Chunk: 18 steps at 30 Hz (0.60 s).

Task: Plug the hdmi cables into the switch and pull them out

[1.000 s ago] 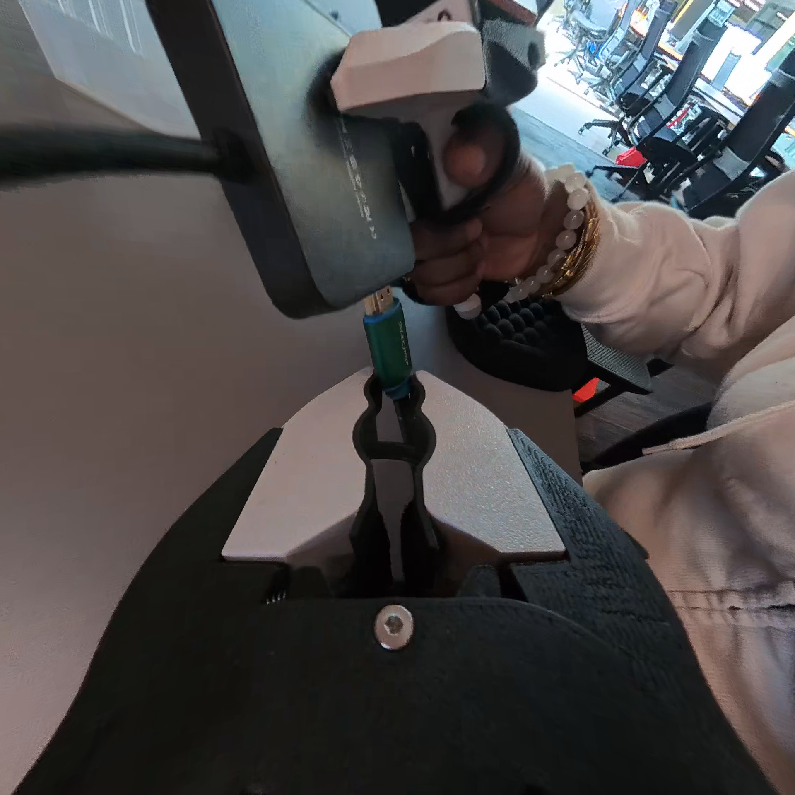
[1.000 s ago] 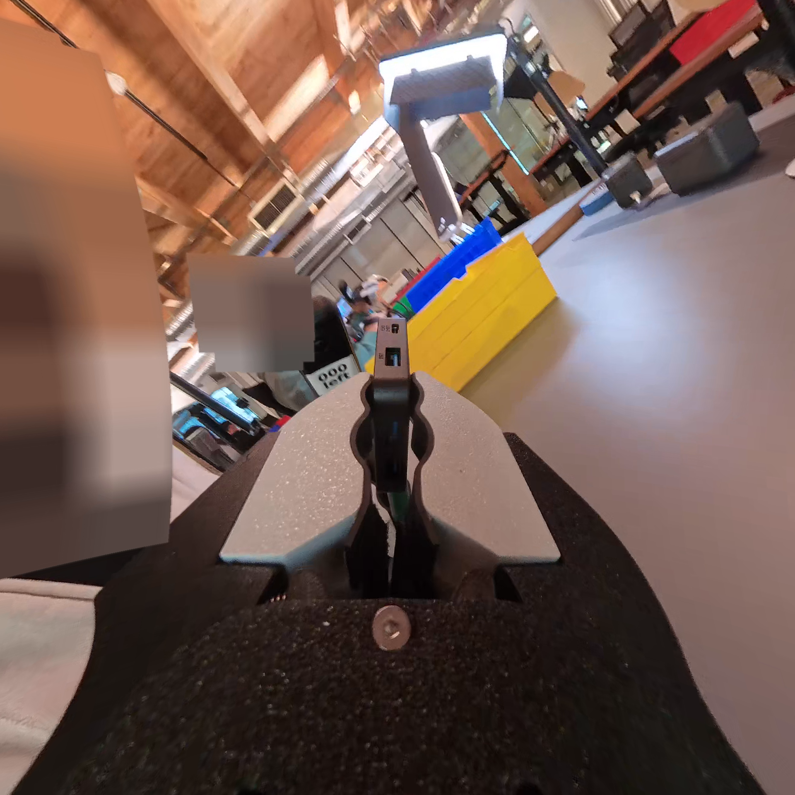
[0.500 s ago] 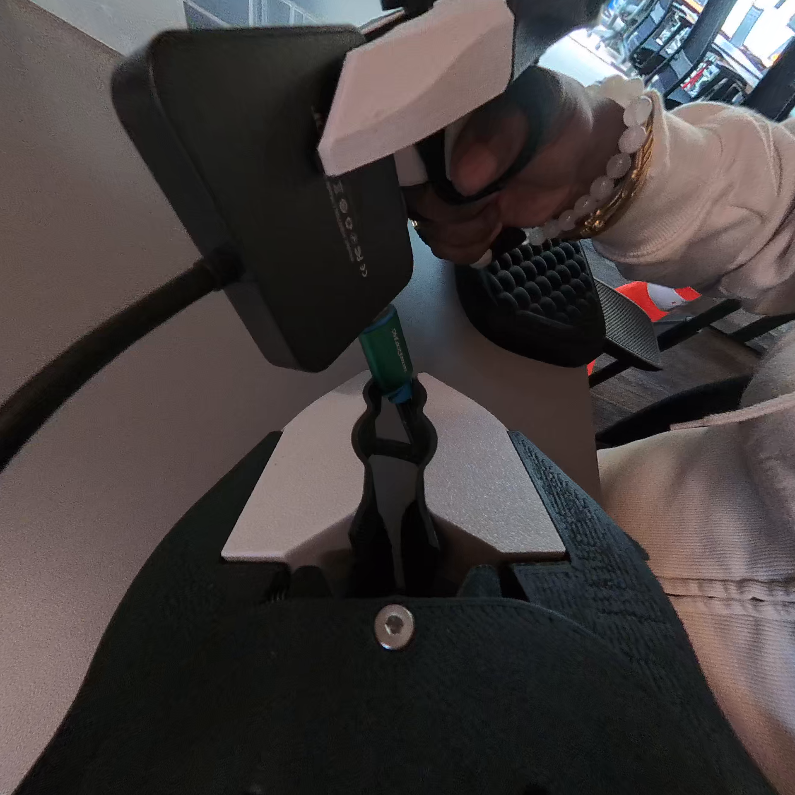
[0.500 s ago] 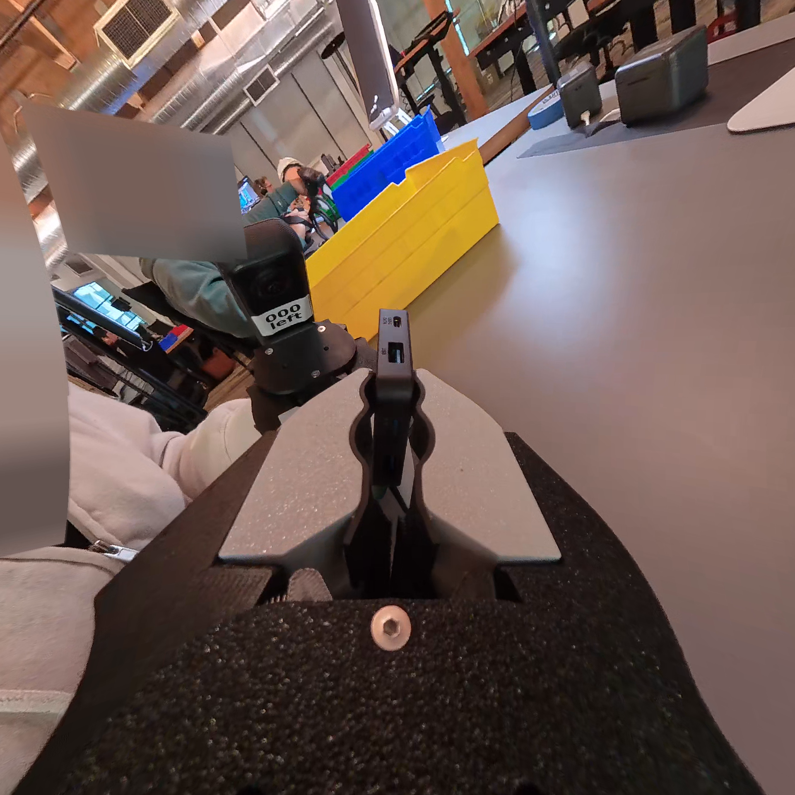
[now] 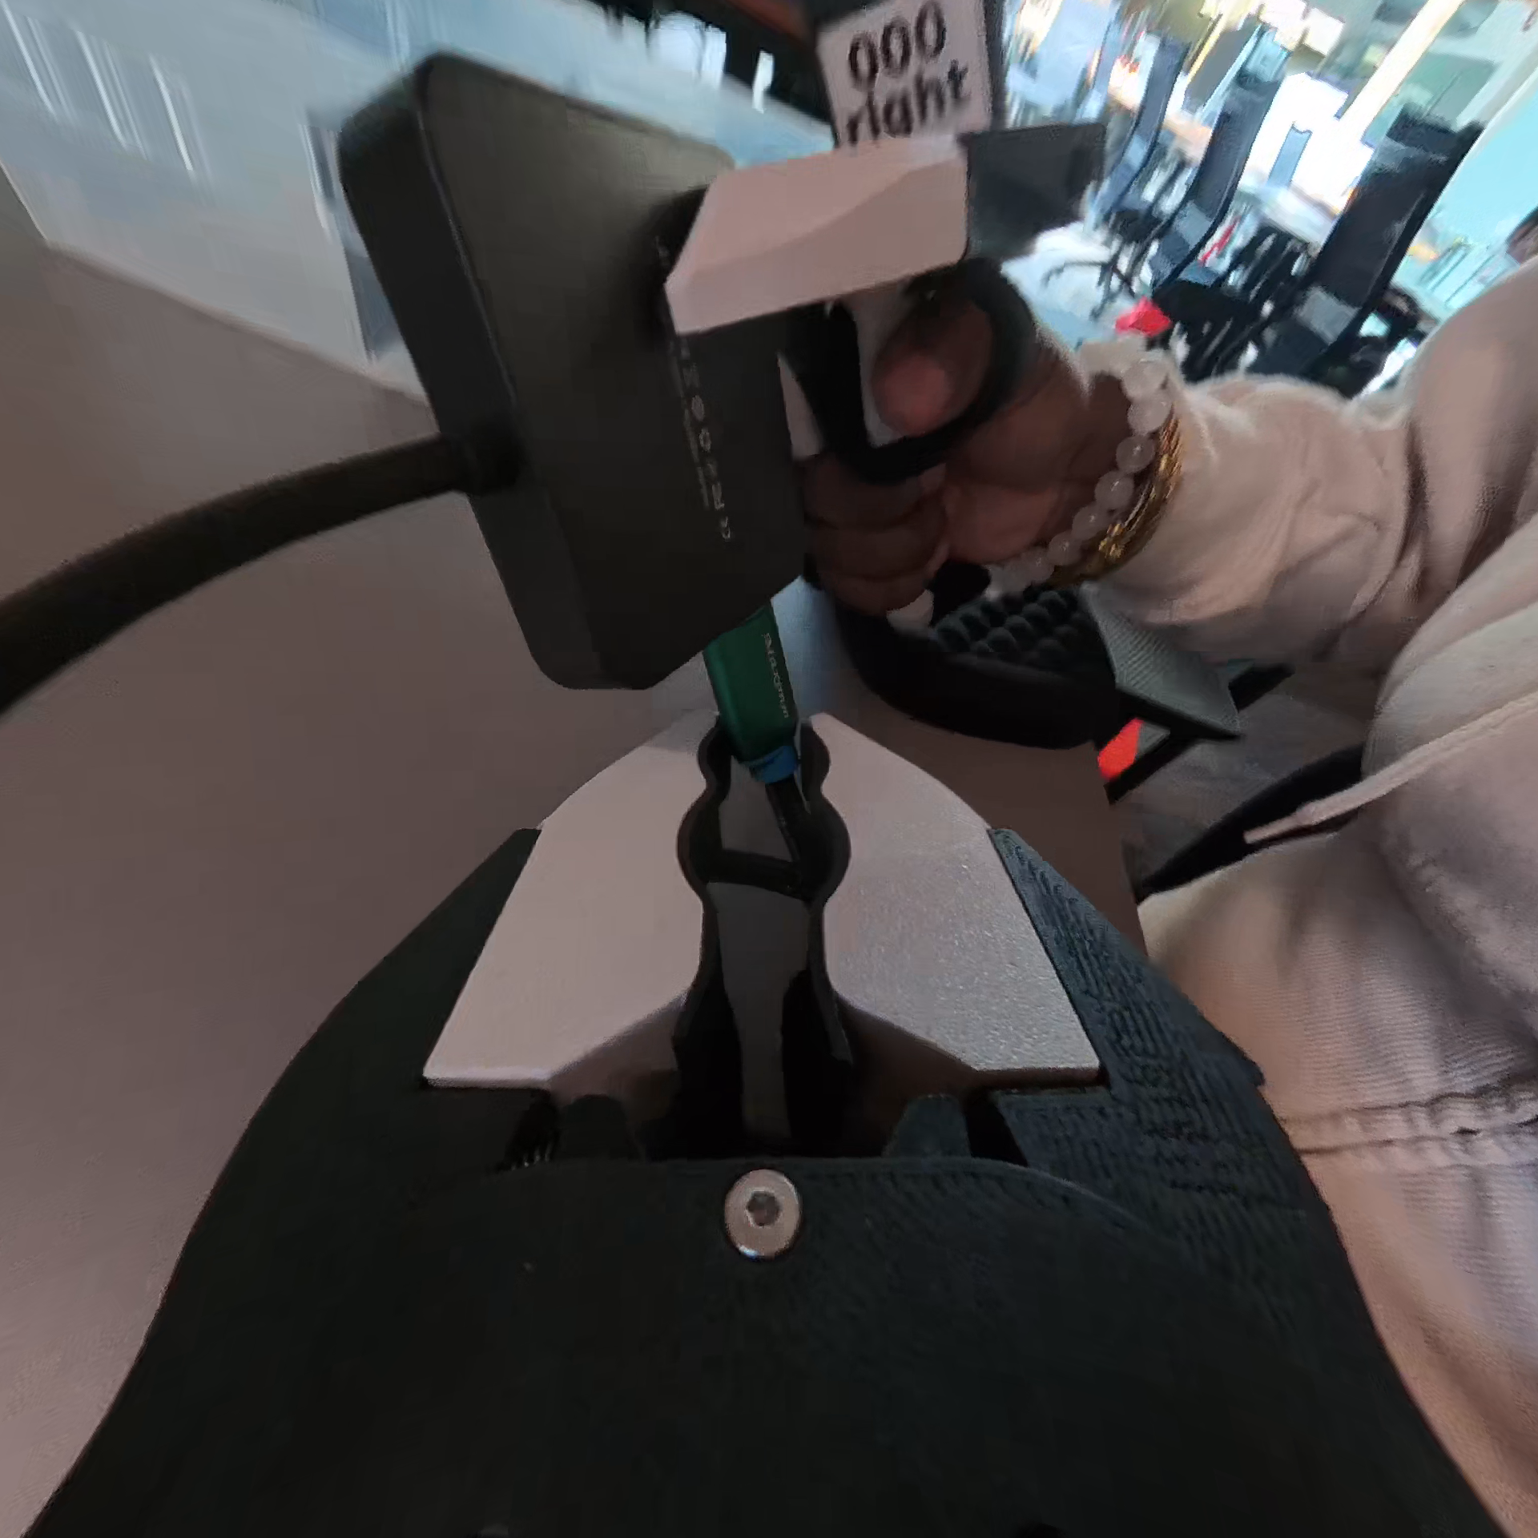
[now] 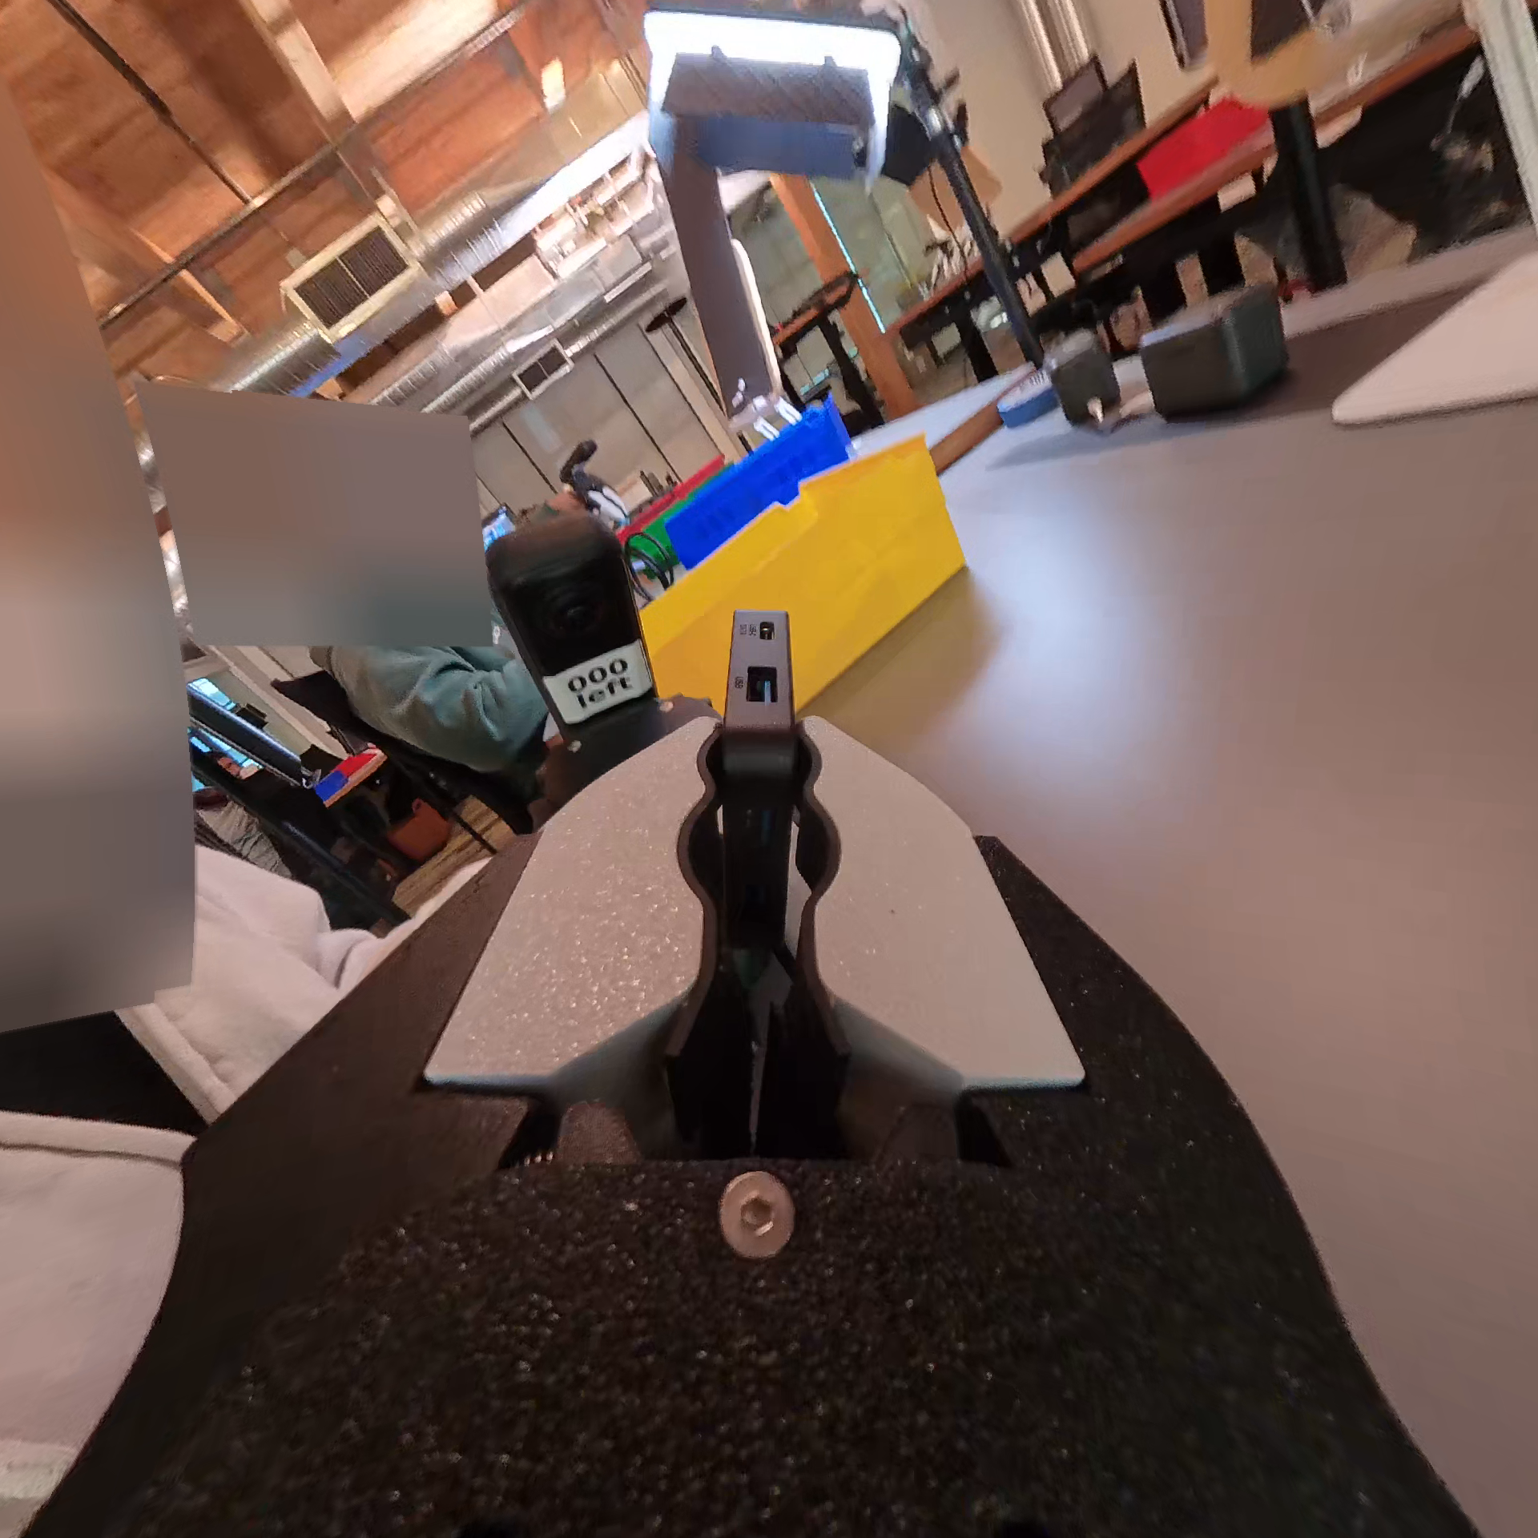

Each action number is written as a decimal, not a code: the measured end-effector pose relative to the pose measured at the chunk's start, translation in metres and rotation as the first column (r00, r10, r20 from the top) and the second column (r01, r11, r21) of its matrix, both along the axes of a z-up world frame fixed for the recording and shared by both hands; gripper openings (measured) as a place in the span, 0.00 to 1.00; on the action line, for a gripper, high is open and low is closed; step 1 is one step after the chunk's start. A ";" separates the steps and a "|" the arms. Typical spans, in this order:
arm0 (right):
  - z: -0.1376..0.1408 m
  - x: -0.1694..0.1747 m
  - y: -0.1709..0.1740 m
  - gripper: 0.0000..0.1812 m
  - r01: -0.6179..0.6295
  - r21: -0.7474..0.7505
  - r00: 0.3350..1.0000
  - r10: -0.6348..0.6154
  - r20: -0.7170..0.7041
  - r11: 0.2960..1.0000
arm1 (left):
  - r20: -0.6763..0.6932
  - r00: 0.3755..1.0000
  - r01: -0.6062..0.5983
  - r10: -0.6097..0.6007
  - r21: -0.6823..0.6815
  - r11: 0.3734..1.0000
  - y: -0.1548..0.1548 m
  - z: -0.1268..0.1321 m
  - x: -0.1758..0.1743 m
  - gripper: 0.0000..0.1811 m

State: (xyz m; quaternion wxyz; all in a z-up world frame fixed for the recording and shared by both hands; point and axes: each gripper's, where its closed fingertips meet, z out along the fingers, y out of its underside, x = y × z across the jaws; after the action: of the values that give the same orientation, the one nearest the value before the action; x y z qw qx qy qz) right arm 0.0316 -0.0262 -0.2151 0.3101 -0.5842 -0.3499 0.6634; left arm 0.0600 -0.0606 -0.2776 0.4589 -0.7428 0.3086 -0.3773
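Observation:
In the left wrist view my left gripper (image 5: 761, 741) is shut on the green HDMI plug (image 5: 753, 691), just behind its blue collar. The plug's front end sits in the lower edge of the black switch (image 5: 582, 374), which is held in the air, tilted. A thick black cable (image 5: 208, 541) leaves the switch's left side. The right gripper's grey finger (image 5: 824, 233) clamps the switch's right part. In the right wrist view my right gripper (image 6: 757, 741) is shut on the switch (image 6: 757, 674), seen edge-on with its small ports facing me. The left gripper's camera (image 6: 574, 616) shows behind it.
A grey table (image 6: 1207, 666) spreads to the right. A yellow bin (image 6: 816, 566) and a blue bin (image 6: 757, 491) stand on it farther off. Dark boxes (image 6: 1215, 354) sit at the back. A person's cream sleeve (image 5: 1290, 516) and black office chairs (image 5: 1332, 275) are at the right.
The switch has tilted and swung between the frames. A second ago the plug's metal tip showed below the switch; now the green body meets the switch's edge. Both grips are unchanged.

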 end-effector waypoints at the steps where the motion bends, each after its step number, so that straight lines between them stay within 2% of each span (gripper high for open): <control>1: 0.009 0.000 -0.001 0.08 0.016 0.017 0.999 -0.016 -0.031 1.000 | 0.050 0.999 -0.016 0.012 0.065 0.998 0.000 0.014 -0.001 0.15; 3: 0.031 0.004 -0.001 0.08 0.057 0.031 0.992 -0.053 -0.115 0.998 | 0.133 0.990 -0.067 0.043 0.183 0.981 -0.004 0.042 -0.008 0.26; 5: 0.053 0.013 0.002 0.08 0.101 0.042 0.979 -0.091 -0.184 0.994 | 0.208 0.976 -0.120 0.058 0.300 0.947 -0.014 0.073 -0.019 0.33; 8: 0.086 0.033 0.009 0.08 0.178 0.085 0.952 -0.150 -0.265 0.980 | 0.319 0.948 -0.181 0.024 0.472 0.863 -0.043 0.110 -0.036 0.33; 10: 0.109 0.051 0.015 0.08 0.238 0.121 0.929 -0.190 -0.316 0.964 | 0.401 0.916 -0.244 0.013 0.532 0.811 -0.059 0.123 -0.053 0.32; 12: 0.134 0.073 0.024 0.08 0.322 0.164 0.897 -0.245 -0.369 0.932 | 0.498 0.864 -0.363 0.073 0.517 0.775 -0.063 0.124 -0.077 0.30; 13: 0.148 0.084 0.030 0.08 0.371 0.194 0.877 -0.274 -0.394 0.908 | 0.555 0.815 -0.472 0.167 0.468 0.747 -0.057 0.120 -0.096 0.30; 15: 0.174 0.106 0.044 0.08 0.474 0.264 0.840 -0.340 -0.423 0.840 | 0.645 0.642 -0.720 0.415 0.320 0.616 -0.041 0.107 -0.143 0.31; 16: 0.185 0.116 0.053 0.08 0.519 0.304 0.823 -0.372 -0.429 0.799 | 0.661 0.581 -0.778 0.476 0.279 0.563 -0.039 0.103 -0.159 0.31; 18: 0.206 0.131 0.072 0.08 0.583 0.382 0.799 -0.421 -0.429 0.717 | 0.662 0.542 -0.813 0.517 0.258 0.522 -0.038 0.102 -0.172 0.32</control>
State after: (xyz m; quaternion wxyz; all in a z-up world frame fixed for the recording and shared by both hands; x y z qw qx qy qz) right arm 0.1626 0.0456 -0.0090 0.6709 -0.4453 -0.2803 0.5225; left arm -0.1118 -0.0987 -0.1757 0.8227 -0.5131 -0.0547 -0.2387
